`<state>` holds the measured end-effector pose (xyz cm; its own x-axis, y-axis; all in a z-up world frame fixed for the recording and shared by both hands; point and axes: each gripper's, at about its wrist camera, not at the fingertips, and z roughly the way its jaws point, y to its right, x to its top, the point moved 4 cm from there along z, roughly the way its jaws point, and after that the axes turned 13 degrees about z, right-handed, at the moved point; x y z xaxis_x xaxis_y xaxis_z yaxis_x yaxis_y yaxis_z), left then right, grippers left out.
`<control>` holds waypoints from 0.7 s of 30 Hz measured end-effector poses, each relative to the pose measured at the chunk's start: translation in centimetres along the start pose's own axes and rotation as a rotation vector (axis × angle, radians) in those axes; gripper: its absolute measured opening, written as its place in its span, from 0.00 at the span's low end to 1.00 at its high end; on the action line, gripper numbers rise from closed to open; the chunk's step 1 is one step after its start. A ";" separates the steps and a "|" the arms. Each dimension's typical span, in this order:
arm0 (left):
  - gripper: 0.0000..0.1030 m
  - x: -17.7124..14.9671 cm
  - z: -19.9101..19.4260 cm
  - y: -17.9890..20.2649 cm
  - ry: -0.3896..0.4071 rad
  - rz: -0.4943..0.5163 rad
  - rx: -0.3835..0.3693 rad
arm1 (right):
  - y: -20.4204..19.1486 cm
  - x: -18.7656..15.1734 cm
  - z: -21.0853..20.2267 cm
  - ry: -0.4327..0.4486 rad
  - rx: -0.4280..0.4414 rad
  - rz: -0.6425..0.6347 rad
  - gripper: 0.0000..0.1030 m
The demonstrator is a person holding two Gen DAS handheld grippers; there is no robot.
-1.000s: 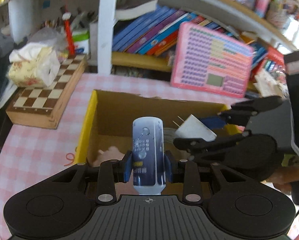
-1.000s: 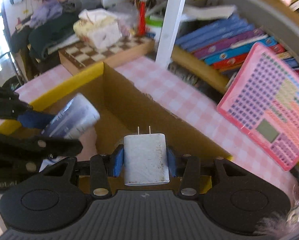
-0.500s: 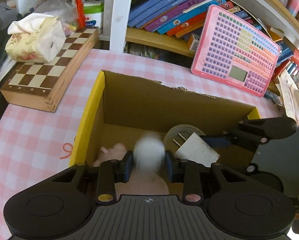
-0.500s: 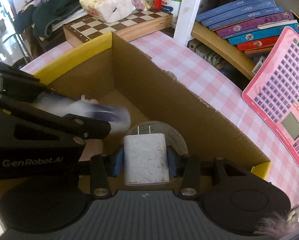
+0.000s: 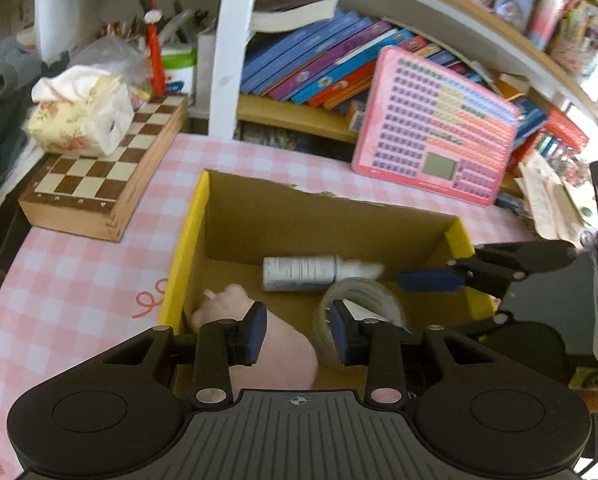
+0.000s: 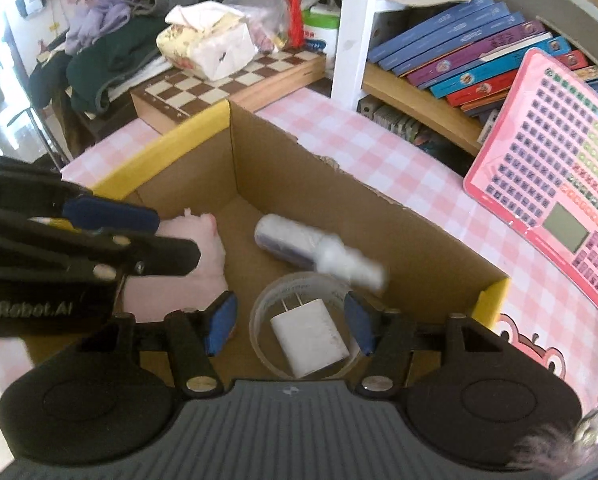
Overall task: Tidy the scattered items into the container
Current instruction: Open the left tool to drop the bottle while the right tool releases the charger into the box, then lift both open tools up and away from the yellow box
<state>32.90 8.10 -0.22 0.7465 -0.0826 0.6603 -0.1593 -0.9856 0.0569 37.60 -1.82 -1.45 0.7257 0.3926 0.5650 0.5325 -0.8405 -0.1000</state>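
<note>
Cardboard box [image 6: 311, 168]: holds spray bottle [image 6: 299, 242], charger [image 6: 309, 336] inside tape roll [image 6: 267, 300], pink toy [image 6: 195, 240]. Your left gripper [image 5: 298, 332] and right gripper [image 6: 291, 324]: both spread, empty.

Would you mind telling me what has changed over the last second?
Both grippers let go: the left gripper dropped the bottle and the right gripper dropped the charger inside the tape roll. The box and pink toy stayed put.

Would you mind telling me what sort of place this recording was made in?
Probably a lived-in home, perhaps a child's study corner: shelves of children's books, a chessboard with a tissue pack on it, and piled clothes beside a checked tablecloth.
</note>
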 end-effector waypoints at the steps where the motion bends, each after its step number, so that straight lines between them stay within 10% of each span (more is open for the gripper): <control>1: 0.34 -0.1 -0.5 0.2 0.010 0.007 -0.003 | -0.2 -0.1 -0.5 0.008 -0.003 -0.001 0.56; 14: 0.35 -2.7 -7.4 2.3 0.121 0.090 -0.043 | -3.7 -4.1 -8.5 0.130 -0.030 0.043 0.56; 21: 0.51 -5.6 -10.7 2.9 0.153 0.137 -0.018 | -5.3 -7.5 -12.3 0.178 -0.055 0.075 0.56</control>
<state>21.32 7.29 4.28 0.6102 -0.1911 0.7689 -0.2650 -0.9638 -0.0292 23.97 -4.95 4.94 0.6712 0.2598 0.6943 0.4518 -0.8859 -0.1053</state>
